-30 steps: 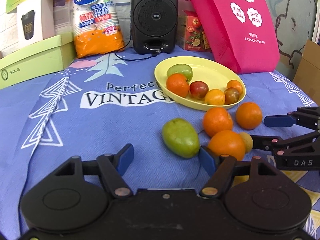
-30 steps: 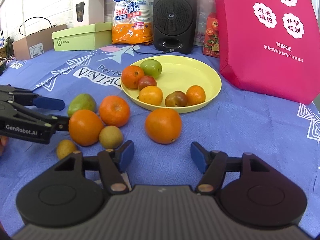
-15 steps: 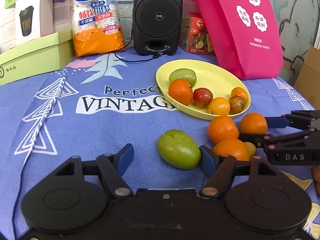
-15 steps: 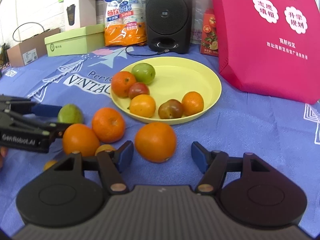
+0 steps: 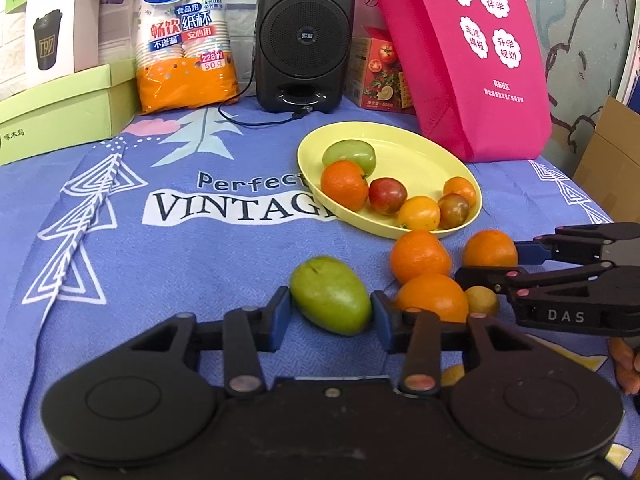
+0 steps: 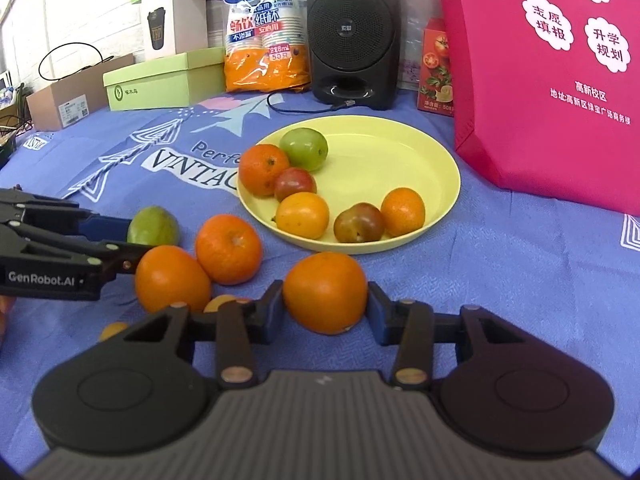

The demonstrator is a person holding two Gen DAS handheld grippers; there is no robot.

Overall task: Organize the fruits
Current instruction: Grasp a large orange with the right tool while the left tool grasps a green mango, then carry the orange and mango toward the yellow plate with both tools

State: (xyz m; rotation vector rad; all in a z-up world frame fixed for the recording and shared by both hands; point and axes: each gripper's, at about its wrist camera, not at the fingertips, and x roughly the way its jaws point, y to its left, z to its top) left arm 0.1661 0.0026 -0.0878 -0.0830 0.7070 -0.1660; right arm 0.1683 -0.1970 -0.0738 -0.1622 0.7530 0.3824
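A yellow plate [image 5: 420, 148] [image 6: 400, 152] holds several fruits: a green one, oranges, tomatoes. On the blue cloth in front of it lie a green mango [image 5: 330, 294] [image 6: 154, 226], three oranges and small yellow-brown fruits. My left gripper [image 5: 329, 314] has its jaws closed against both sides of the mango, which rests on the cloth. My right gripper [image 6: 325, 306] has its jaws closed against the nearest orange [image 6: 325, 292] [image 5: 490, 248], also on the cloth. Two oranges [image 6: 228, 248] [image 6: 172, 278] lie between the grippers.
A black speaker [image 5: 306, 36], a bag of paper cups [image 5: 186, 36], a pink bag [image 5: 472, 60], a red carton [image 5: 378, 76] and green boxes [image 5: 60, 112] stand along the back. A cable [image 5: 256, 120] runs from the speaker. A cardboard box [image 5: 612, 156] is at the right.
Both grippers have moved forward and their jaws have narrowed, the left around the green mango, the right around the nearest orange.
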